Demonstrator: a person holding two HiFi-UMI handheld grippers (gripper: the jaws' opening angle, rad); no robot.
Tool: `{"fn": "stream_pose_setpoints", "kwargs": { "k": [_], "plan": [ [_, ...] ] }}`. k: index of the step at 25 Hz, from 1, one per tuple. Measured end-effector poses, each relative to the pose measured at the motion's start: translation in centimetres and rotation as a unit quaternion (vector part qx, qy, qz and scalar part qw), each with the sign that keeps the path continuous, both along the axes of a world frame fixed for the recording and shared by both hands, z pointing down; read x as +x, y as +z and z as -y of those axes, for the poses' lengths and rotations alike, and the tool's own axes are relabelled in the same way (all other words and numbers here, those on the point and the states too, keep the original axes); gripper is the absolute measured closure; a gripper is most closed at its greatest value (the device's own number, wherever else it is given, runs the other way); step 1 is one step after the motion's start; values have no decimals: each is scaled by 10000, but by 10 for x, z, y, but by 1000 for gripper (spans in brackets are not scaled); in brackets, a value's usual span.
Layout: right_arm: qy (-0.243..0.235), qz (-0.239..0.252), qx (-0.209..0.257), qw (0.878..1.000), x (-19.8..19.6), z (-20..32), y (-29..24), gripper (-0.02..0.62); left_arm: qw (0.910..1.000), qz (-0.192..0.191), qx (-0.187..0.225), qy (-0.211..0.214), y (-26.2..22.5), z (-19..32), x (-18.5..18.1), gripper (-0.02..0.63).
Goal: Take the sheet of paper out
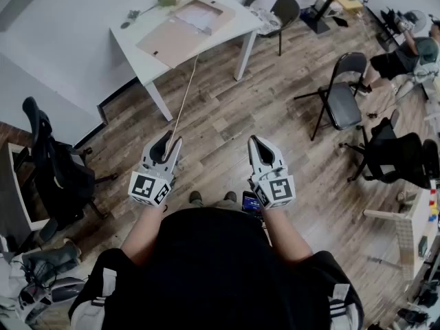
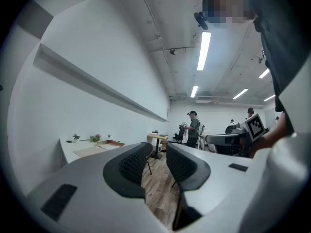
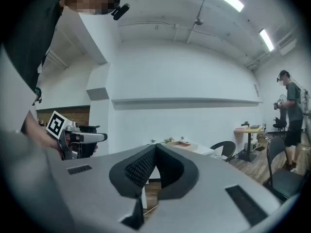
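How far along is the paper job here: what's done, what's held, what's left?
Nothing looks done: the pale sheet of paper lies in the open brown cardboard folder on the white table, well ahead of the person. In hand, nothing: the left tool is open and empty, the right tool shut on nothing. Left: approach, grip the sheet, draw it out.

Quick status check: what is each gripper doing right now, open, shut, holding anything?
Left gripper: open, jaws apart, nothing between them.
Right gripper: shut, jaw tips together, holding nothing.
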State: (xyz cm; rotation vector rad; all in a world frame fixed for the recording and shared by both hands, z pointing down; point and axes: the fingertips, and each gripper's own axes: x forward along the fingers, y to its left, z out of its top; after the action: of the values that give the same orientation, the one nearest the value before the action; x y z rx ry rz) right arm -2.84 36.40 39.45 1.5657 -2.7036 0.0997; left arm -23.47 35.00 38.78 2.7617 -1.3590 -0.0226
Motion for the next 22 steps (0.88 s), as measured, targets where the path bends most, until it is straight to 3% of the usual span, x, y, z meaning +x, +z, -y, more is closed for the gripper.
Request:
{"fn": "stream_pose_setpoints", "kwargs": {
  "k": [12, 22],
  "plan": [
    [5, 102, 58, 9999, 31, -19, 0, 583, 9995, 293, -96, 78, 2, -13, 18, 495],
    [113, 202, 162, 9996, 83, -14, -6, 583, 9993, 277, 7, -232, -7, -7, 33, 495]
  ]
}}
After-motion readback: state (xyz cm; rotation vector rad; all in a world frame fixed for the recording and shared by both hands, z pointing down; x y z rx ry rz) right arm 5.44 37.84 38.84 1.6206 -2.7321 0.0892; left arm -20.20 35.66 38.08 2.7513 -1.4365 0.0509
